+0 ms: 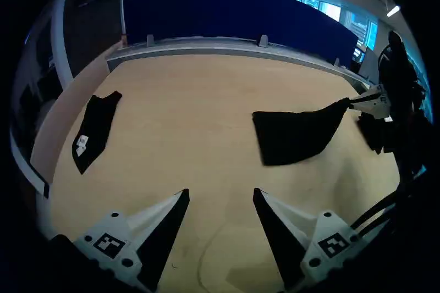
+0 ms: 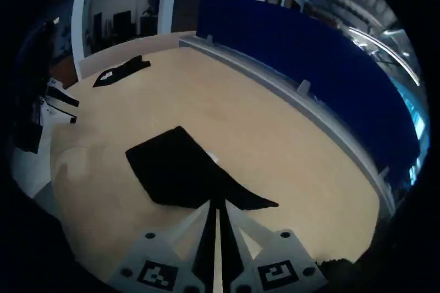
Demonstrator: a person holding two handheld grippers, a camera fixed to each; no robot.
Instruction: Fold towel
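The right gripper [image 2: 218,205] has its two fingers drawn together on one corner of the flat black cloth towel [image 2: 170,169], with only a thin slit between the jaws and the fabric pinched there. In the left gripper view that corner is raised a little off the pale wooden table top [image 1: 187,89] and pulled to a point, while the rest of the towel lies spread on the wood, right of centre in that view. The left gripper [image 1: 220,193] hangs over bare wood with its fingers wide apart, holding nothing and touching nothing, set back from the towel's nearest edge. This looks like the opening of a fold: one corner is taken, the second is not yet in hand, and no layer has been laid over another. The next move probably calls for the left gripper to reach forward to a neighbouring corner of the towel, come down low enough to catch the thin cloth against the table, and close on it, so that both corners can be carried across together; pulling on one corner alone would likely drag or skew the cloth. A second black cloth with a small white tag [image 1: 94,128] lies well apart, towards the table's left edge in the left gripper view
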